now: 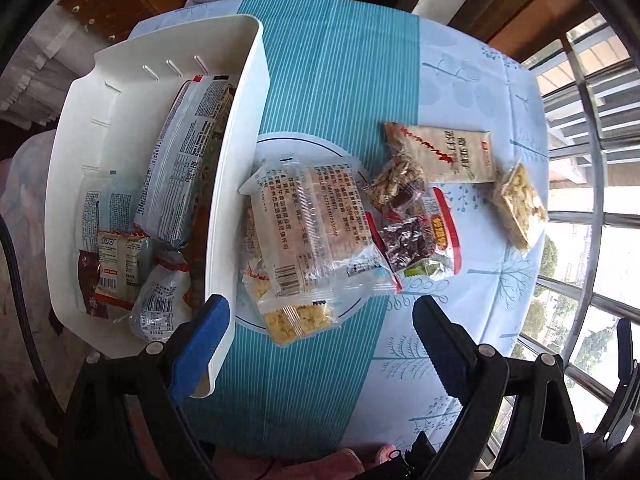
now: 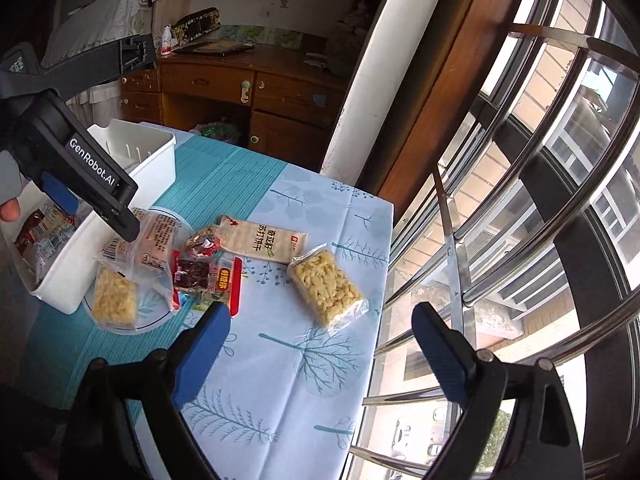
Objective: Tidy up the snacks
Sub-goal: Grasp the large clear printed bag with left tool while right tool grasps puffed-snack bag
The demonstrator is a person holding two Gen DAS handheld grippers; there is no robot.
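- Snacks (image 1: 304, 216) half sorted: several in the white bin (image 1: 240, 128), a pile beside it mid-bench.
- Left tongs (image 1: 320, 340) and right tongs (image 2: 320, 344) both wide open, holding nothing.
- Next, I reckon: close on a loose packet, lift into bin.

White bin (image 1: 240, 128) holds wrapped snacks; more packets (image 1: 308, 216) lie piled on a plate (image 1: 344, 312) beside it

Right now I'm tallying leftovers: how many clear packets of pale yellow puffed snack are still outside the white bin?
2. One puffed-snack packet lies alone near the table edge by the window; the other packet sits on the plate beside the white bin, partly under another wrapper. More may be hidden.
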